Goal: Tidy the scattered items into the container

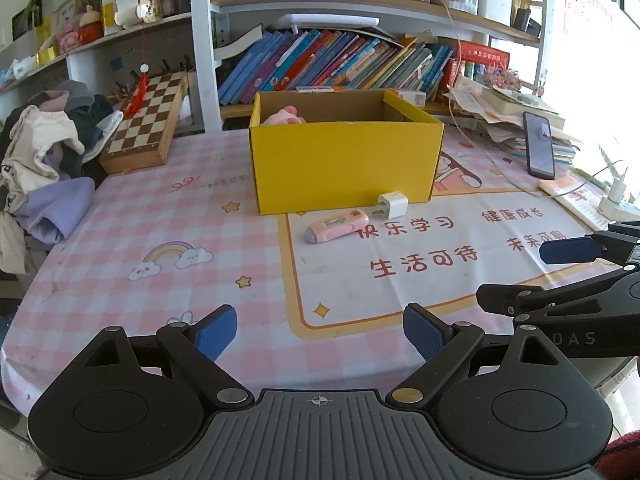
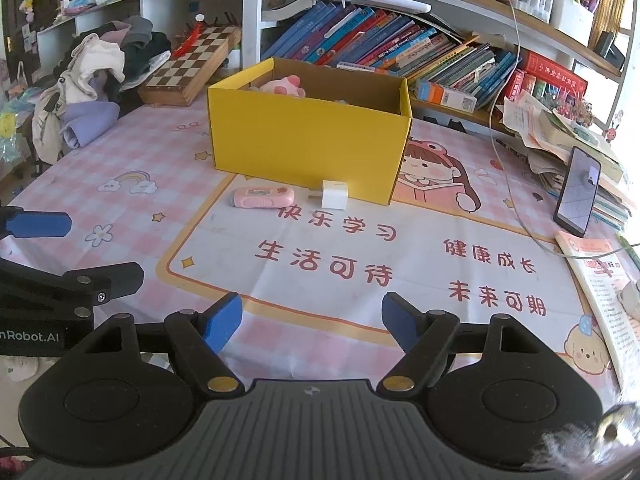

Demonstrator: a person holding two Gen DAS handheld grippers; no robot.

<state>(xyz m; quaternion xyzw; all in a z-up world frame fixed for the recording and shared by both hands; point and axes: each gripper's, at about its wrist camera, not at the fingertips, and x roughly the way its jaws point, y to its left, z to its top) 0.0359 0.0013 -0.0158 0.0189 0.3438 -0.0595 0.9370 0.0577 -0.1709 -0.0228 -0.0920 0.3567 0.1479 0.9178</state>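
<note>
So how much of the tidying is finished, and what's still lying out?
One pink plush toy already sits inside the yellow cardboard box. Nothing is in hand: the left gripper and the right gripper are both open and empty, back from the items. Still out on the table mat, just in front of the box: a pink correction-tape dispenser and a white charger plug.

I see bare counter (image 2: 320,280) up to the yellow box (image 2: 308,148), whose front wall blocks the way beyond.
</note>
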